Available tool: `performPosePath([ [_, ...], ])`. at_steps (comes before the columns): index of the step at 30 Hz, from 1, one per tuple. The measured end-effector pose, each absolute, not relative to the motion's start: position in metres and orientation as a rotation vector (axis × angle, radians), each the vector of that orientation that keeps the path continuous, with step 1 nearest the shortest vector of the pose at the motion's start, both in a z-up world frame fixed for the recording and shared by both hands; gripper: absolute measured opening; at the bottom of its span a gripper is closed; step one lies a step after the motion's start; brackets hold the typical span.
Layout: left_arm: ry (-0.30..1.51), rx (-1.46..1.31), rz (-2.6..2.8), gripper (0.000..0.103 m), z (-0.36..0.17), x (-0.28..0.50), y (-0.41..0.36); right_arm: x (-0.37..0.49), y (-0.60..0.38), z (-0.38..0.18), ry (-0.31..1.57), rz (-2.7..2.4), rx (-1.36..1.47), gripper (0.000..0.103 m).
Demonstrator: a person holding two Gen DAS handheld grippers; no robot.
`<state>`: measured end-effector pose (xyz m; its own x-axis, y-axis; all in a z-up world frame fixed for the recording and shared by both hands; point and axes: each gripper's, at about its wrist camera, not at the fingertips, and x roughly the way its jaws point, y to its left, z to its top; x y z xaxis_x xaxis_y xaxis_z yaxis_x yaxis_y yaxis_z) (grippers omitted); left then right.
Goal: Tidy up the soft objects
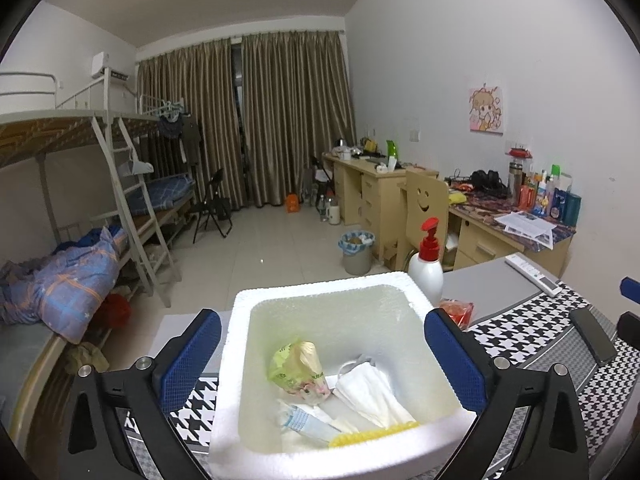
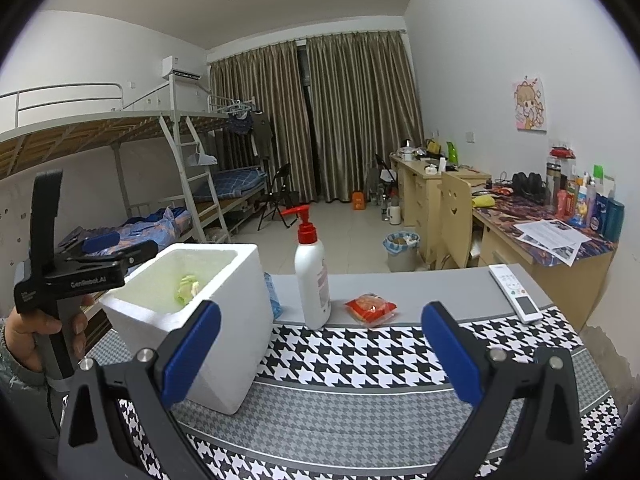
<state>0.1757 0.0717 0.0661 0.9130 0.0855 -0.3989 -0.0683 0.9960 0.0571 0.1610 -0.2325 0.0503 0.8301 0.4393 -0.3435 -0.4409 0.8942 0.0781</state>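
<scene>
A white foam box (image 1: pixel 240 364) stands on the houndstooth cloth. Inside it lie a green-yellow packet (image 1: pixel 298 368), a white face mask (image 1: pixel 372 392), a blue-and-white packet (image 1: pixel 304 420) and a yellow strip (image 1: pixel 372 436). My left gripper (image 1: pixel 320 346) hovers open over the box with nothing between its pads; the right wrist view shows it (image 2: pixel 132 252) from the side, held by a hand (image 2: pixel 40 328). My right gripper (image 2: pixel 320 348) is open and empty over the cloth. Ahead of it lies a red packet (image 2: pixel 370 307), to the right of the box (image 2: pixel 192 312).
A white pump bottle with a red top (image 2: pixel 312 276) stands between the box and the red packet. A blue pack (image 2: pixel 274 292) sits behind the box. A white remote (image 2: pixel 516 292) and a dark phone (image 1: pixel 592 336) lie at the right. Beyond the table are desks, a chair and bunk beds.
</scene>
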Motion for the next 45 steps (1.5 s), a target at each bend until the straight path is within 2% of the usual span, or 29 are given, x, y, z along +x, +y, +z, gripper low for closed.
performPosePath([
  [13, 0.323, 0.025, 0.121, 0.102, 0.079, 0.123, 0.065, 0.137, -0.223, 0.057, 0.33, 0.495, -0.029, 0.102],
  [45, 0.245, 0.0, 0.193, 0.102, 0.07, 0.055, 0.051, 0.087, -0.216, 0.051, 0.244, 0.551, -0.043, 0.102],
])
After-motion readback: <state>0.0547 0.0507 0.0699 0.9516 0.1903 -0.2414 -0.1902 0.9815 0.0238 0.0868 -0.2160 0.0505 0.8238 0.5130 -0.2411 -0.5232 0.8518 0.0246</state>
